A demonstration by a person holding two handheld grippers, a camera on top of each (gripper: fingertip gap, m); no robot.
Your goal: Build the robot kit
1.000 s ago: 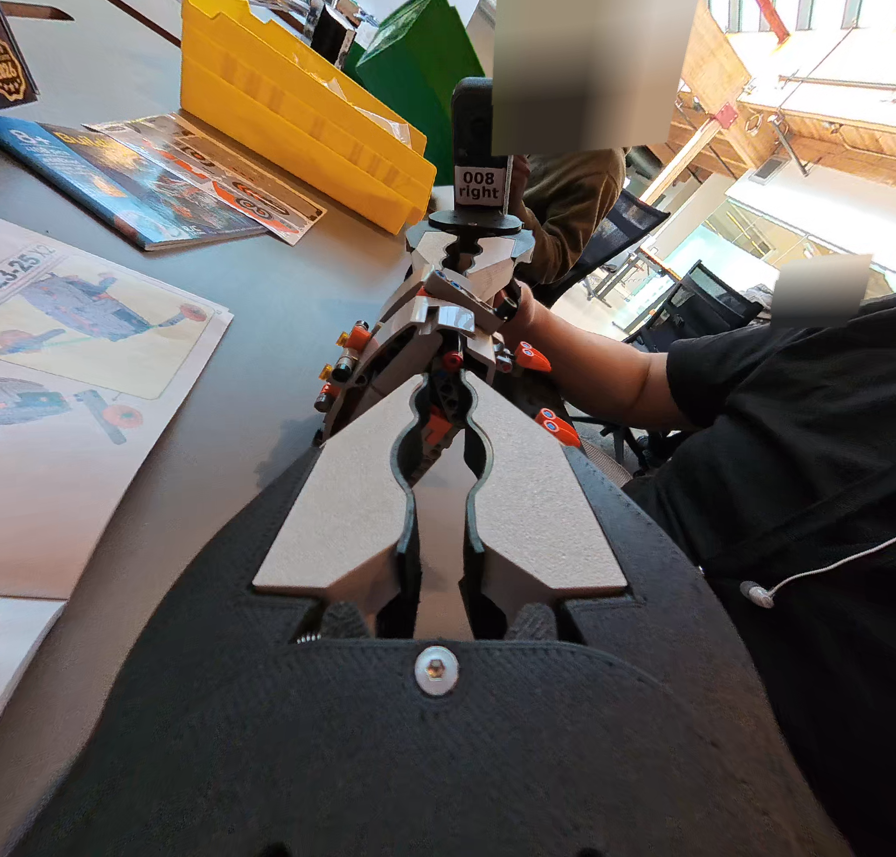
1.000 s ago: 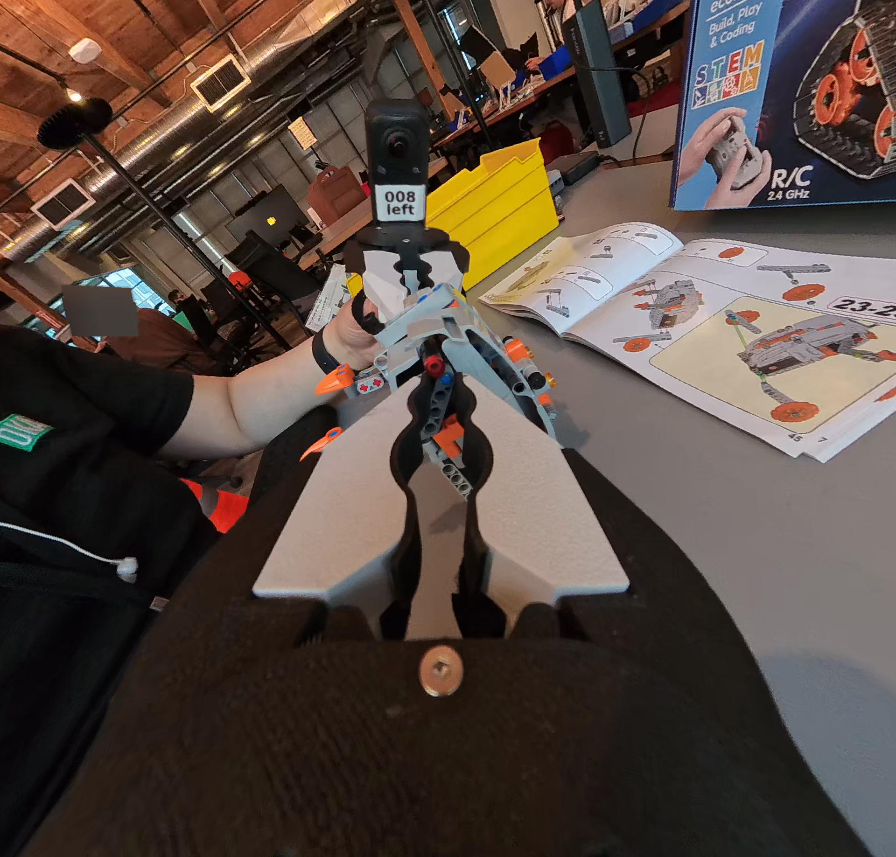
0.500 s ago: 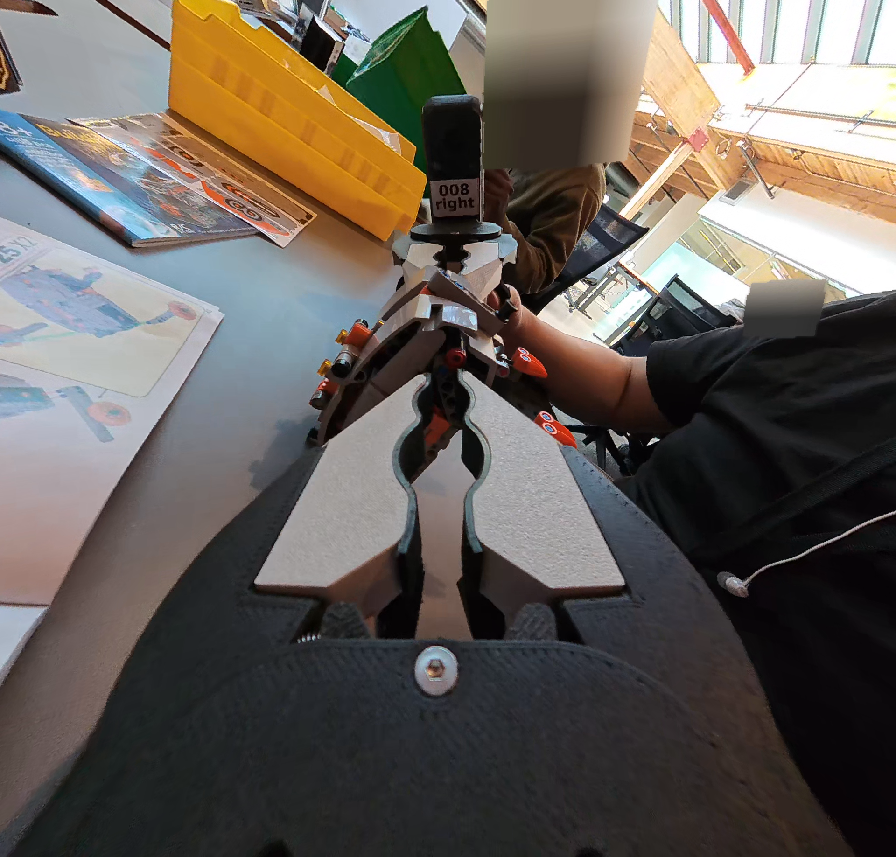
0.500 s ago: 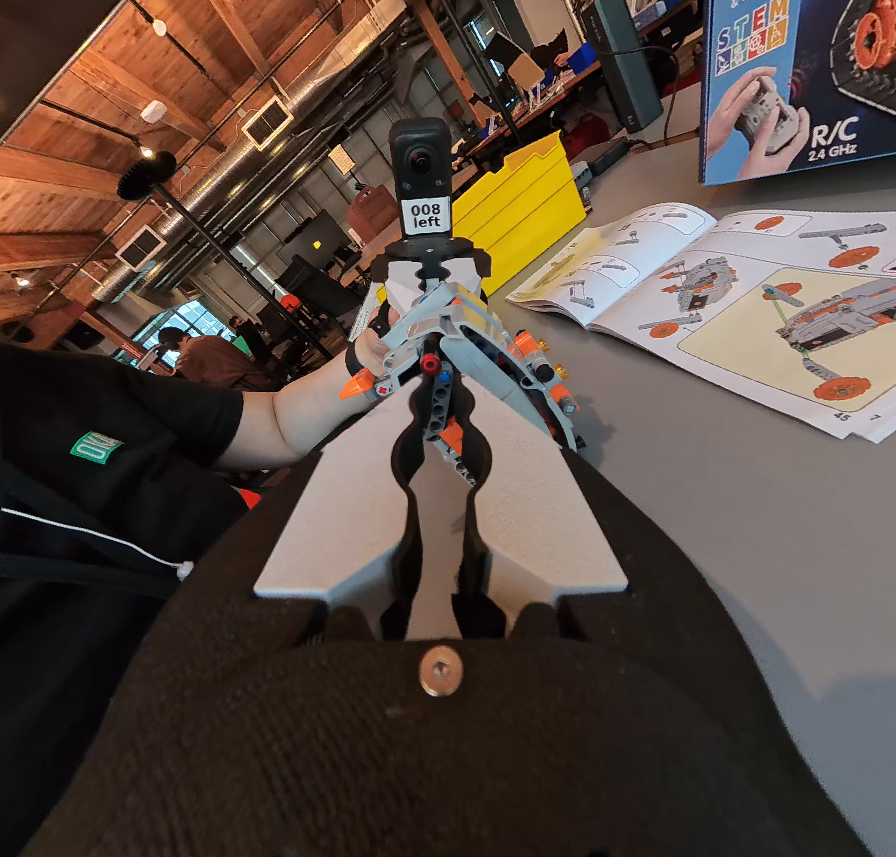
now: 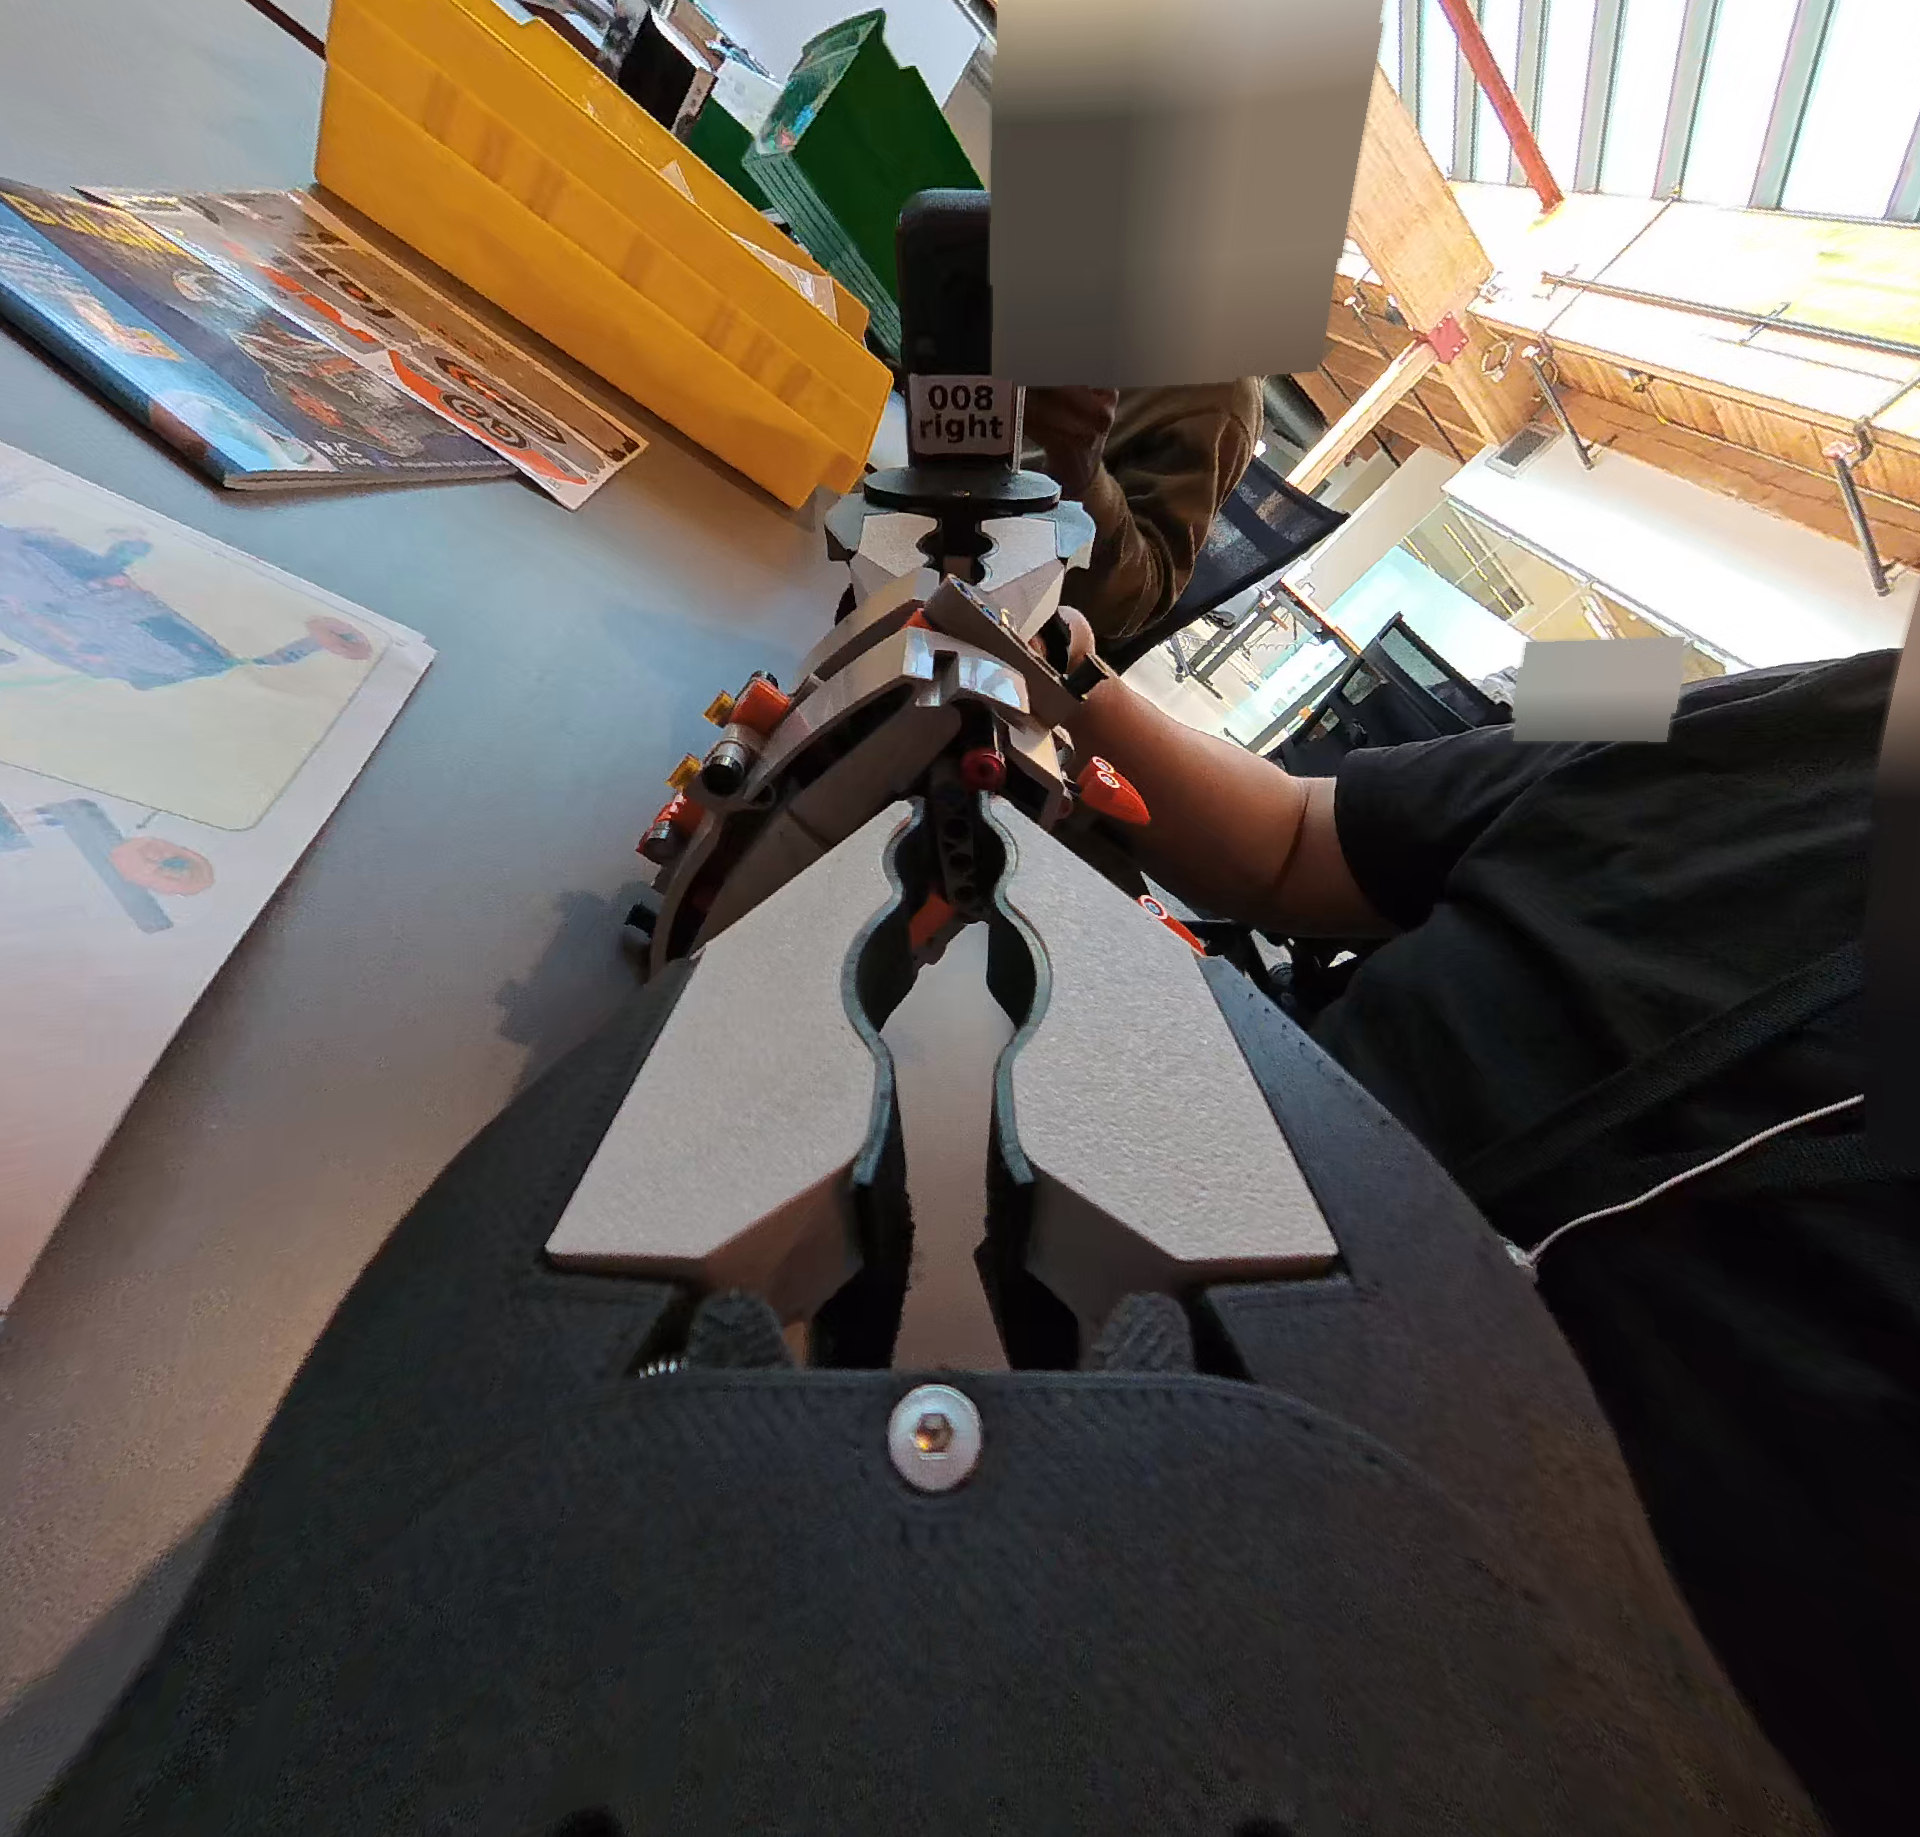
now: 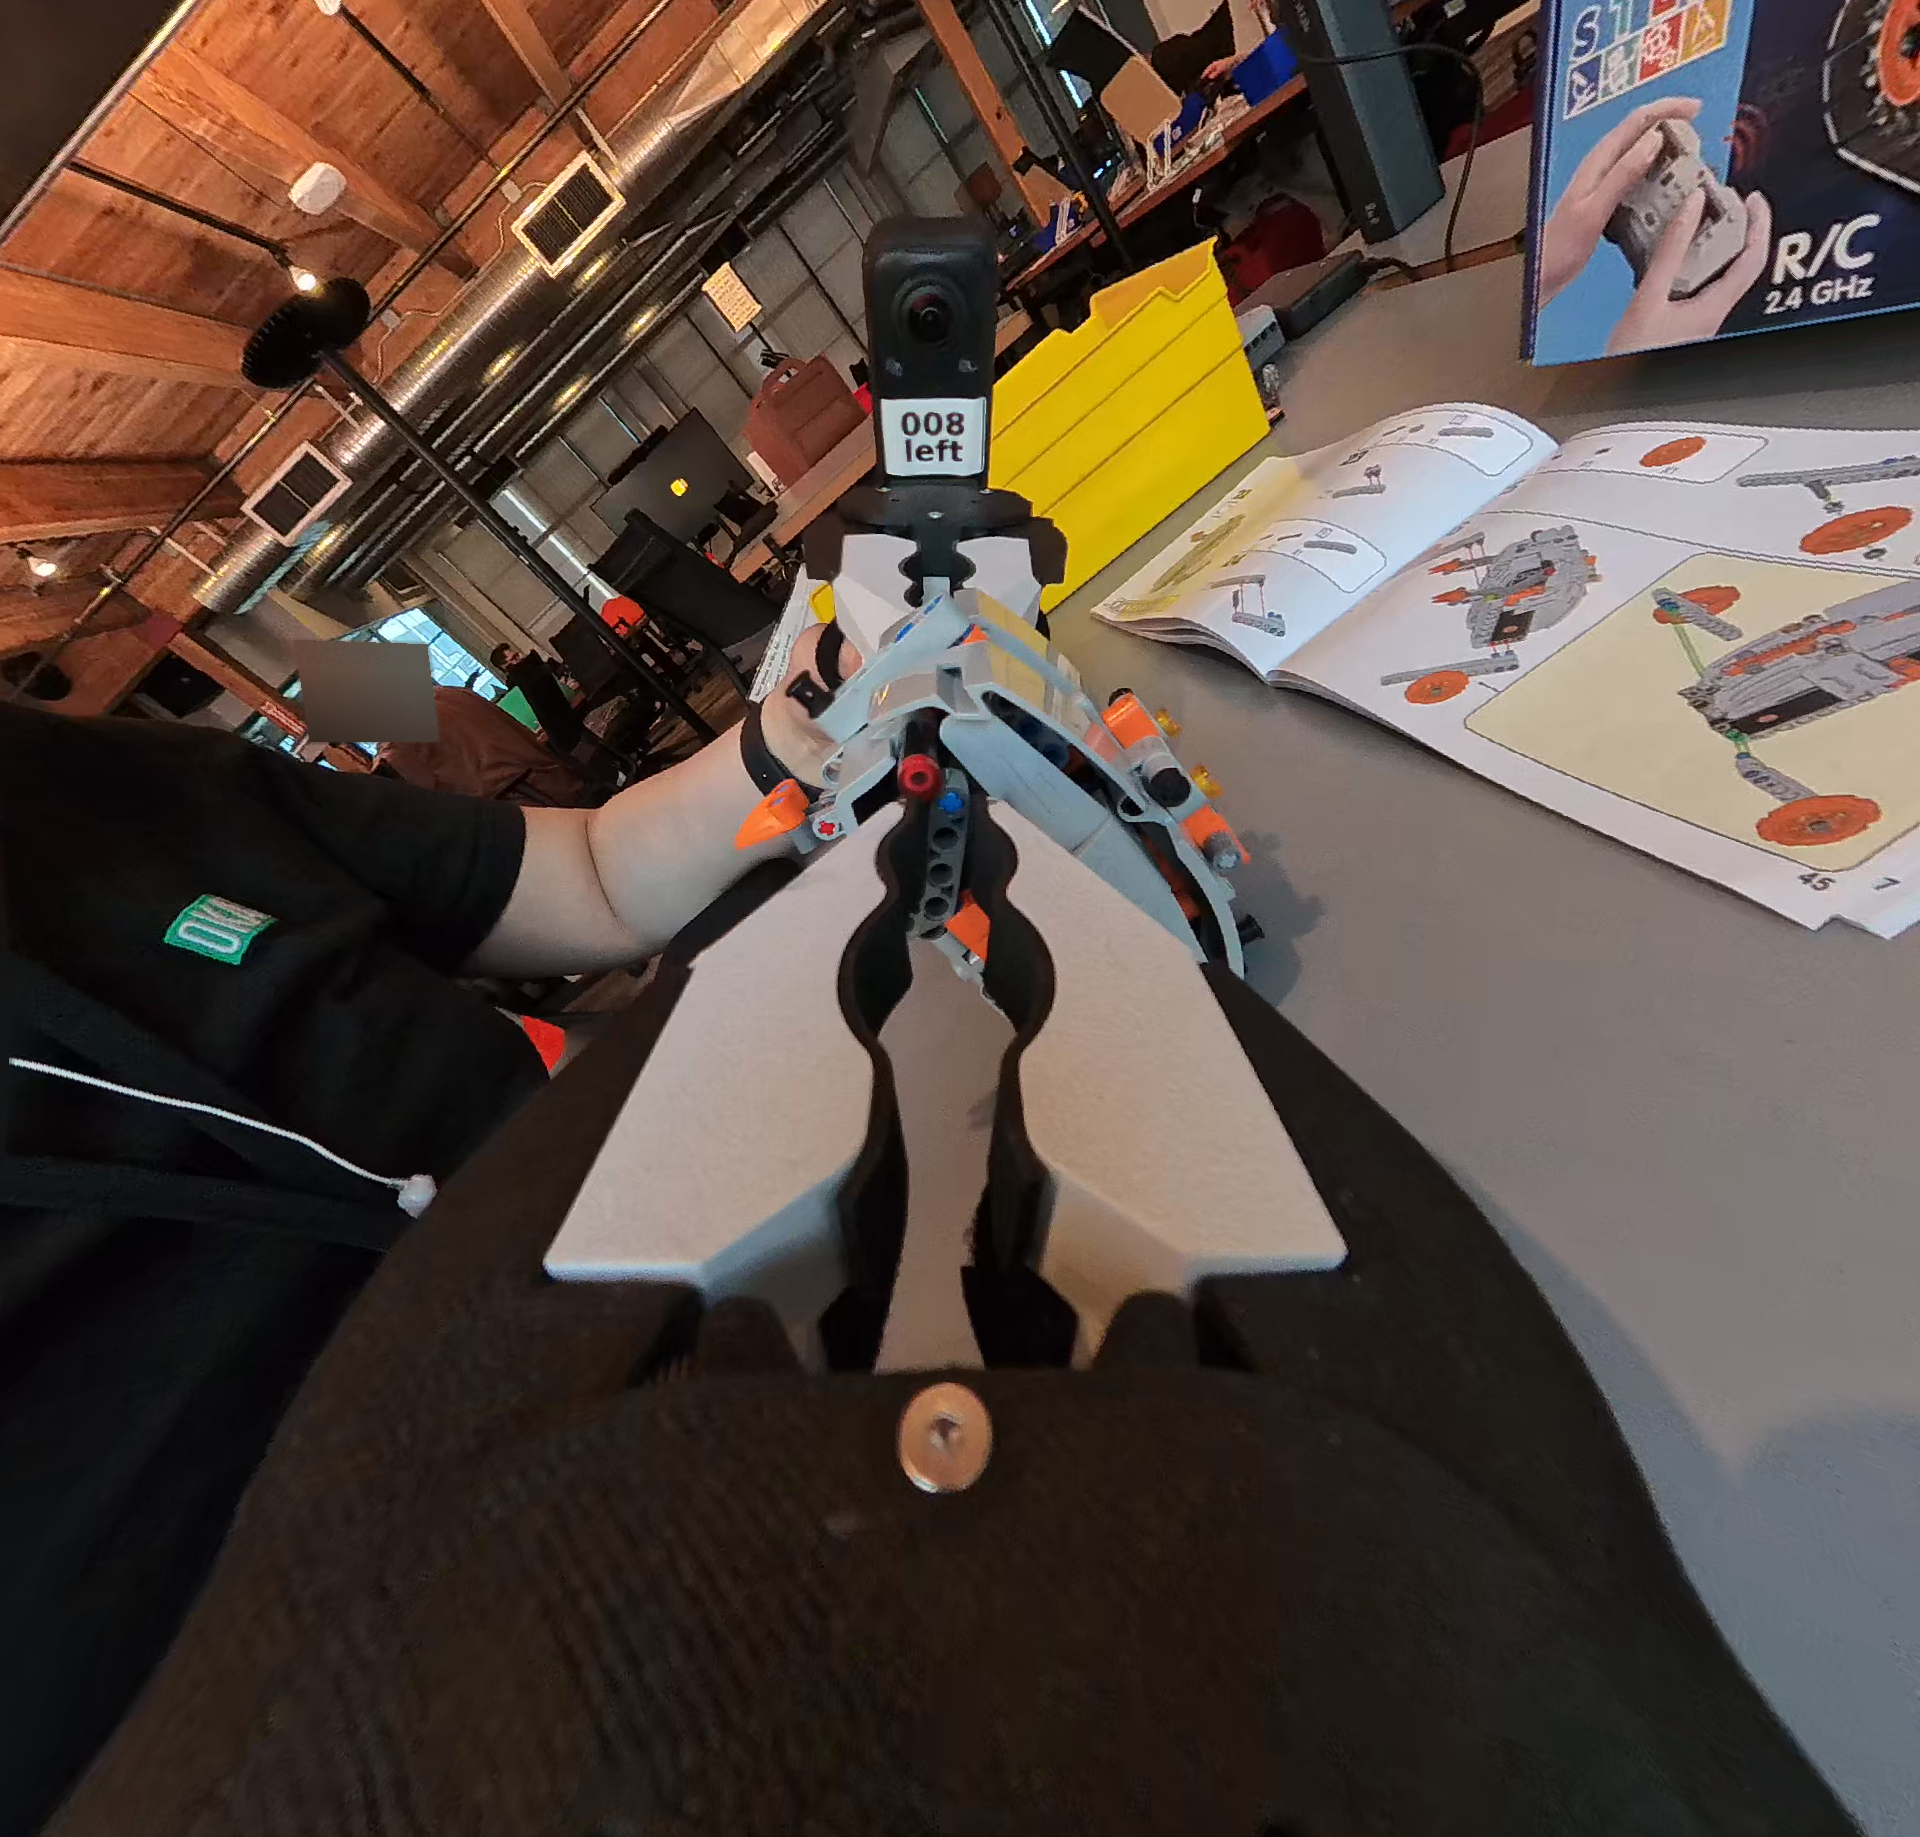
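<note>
A grey and orange brick-built model [image 5: 831, 779] with a curved grey frame, a red pin and orange cone tips is held between both grippers, tilted on its side at the grey table's near edge. My left gripper [image 5: 951, 831] is shut on a black perforated beam at one end of the model. My right gripper [image 6: 940, 831] is shut on the same kind of beam at the other end [image 6: 1049, 738]. Each gripper faces the other: the right one shows in the left wrist view [image 5: 956, 551], the left one in the right wrist view [image 6: 935, 582].
An open instruction booklet [image 6: 1558, 644] lies on the grey table [image 6: 1507, 1060], also seen in the left wrist view [image 5: 156, 707]. A yellow bin [image 5: 582, 229], a green bin [image 5: 862, 135], a closed blue booklet [image 5: 208, 353] and a blue product box [image 6: 1714, 125] stand farther back. A person's arms and black shirt [image 5: 1610, 956] are close. My hands' fingertips stand some 6 cm from each other.
Both grippers and the model have tilted and shifted slightly; the views have rolled a little. The grips on the model are unchanged.
</note>
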